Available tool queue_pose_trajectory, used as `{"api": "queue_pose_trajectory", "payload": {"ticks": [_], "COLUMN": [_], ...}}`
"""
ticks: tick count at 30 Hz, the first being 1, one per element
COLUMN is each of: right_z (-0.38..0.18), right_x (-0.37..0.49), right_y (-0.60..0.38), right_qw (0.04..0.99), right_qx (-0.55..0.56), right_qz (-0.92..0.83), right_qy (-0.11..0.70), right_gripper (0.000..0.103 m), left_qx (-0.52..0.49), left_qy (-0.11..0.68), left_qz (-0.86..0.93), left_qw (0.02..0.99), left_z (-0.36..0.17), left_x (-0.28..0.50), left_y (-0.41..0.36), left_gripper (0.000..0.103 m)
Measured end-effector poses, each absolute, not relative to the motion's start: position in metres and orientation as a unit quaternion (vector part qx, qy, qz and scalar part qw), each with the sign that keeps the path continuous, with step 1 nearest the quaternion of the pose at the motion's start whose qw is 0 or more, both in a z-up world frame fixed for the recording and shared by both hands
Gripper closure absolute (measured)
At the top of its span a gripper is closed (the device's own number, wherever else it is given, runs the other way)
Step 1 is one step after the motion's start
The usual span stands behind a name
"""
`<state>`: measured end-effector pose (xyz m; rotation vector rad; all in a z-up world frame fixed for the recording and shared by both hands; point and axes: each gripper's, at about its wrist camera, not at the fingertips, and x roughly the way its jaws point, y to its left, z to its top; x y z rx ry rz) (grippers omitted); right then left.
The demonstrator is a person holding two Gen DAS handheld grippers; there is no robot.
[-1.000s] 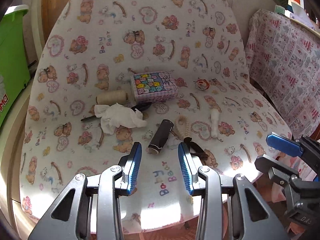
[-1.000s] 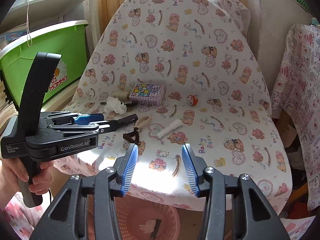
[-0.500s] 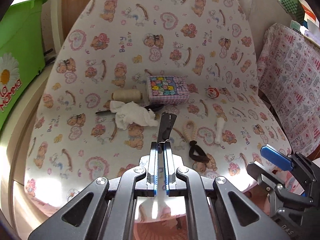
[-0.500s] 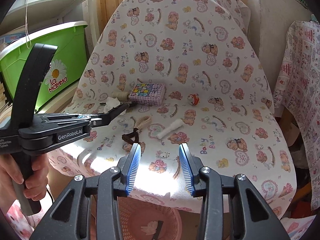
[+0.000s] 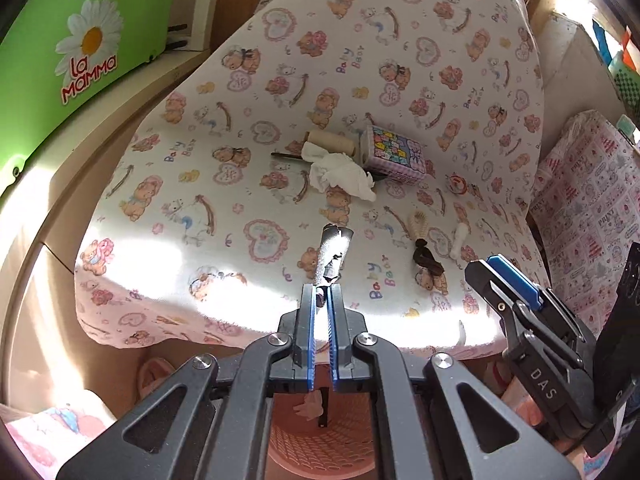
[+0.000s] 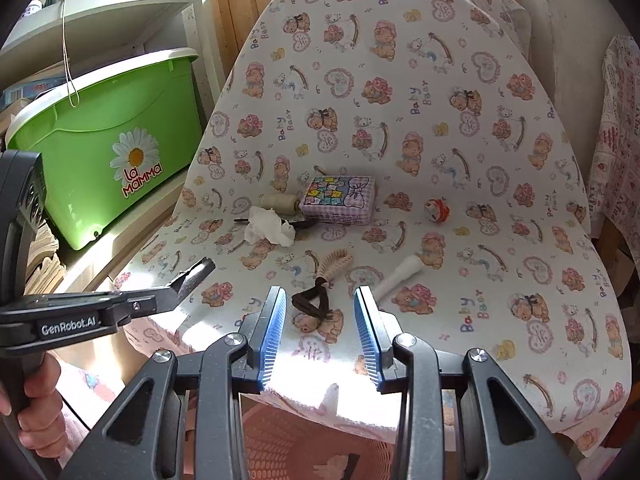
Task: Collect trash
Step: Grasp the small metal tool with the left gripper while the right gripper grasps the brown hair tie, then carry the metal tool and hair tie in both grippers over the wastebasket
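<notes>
My left gripper (image 5: 321,294) is shut on a flattened black wrapper (image 5: 333,254) and holds it in the air past the front edge of the chair seat (image 5: 168,216), above a pink mesh basket (image 5: 320,440). The wrapper also shows in the right wrist view (image 6: 192,276). A crumpled white tissue (image 5: 340,176) lies on the seat near a patterned tin (image 5: 394,154); it also shows in the right wrist view (image 6: 268,226). My right gripper (image 6: 320,320) is open and empty over the seat's front, above a brown hair tie (image 6: 314,304).
On the seat are a thread spool (image 5: 330,142), a small wooden brush (image 6: 336,260), a white tube (image 6: 400,276), a small round toy (image 6: 437,210) and a dark pen under the tissue. A green bin (image 6: 108,140) stands at left. A patterned cloth (image 5: 592,208) hangs at right.
My left gripper closed on the black wrapper, lifted it off the seat and pulled back and down over the pink basket. My right gripper stayed open and hardly moved.
</notes>
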<state>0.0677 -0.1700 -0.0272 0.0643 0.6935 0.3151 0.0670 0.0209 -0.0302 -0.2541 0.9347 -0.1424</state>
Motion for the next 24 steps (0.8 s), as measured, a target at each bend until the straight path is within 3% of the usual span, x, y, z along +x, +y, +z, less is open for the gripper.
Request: {"api": "queue_pose_trajectory", "payload": {"ticks": [20, 22, 24], "right_z": [-0.057, -0.059, -0.060], "right_x": [0.094, 0.093, 0.093], "right_y": [-0.141, -0.140, -0.138], "right_qw": [0.914, 0.916, 0.914], "right_qx": [-0.031, -0.044, -0.049], "right_qz": [0.149, 0.143, 0.144], "right_qy": [0.377, 0.371, 0.377], "right_gripper": [0.070, 0.075, 0.092], "left_qx": [-0.009, -0.010, -0.013], "left_qy": [0.382, 0.381, 0.378], "left_qz": [-0.022, -0.024, -0.023], "left_qw": [0.924, 0.924, 0.926], "left_z": [-0.014, -0.013, -0.012], "left_x": [0.070, 0.070, 0.069], "left_y": [-0.004, -0.004, -0.003], "left_gripper": [0.097, 0.097, 0.097]}}
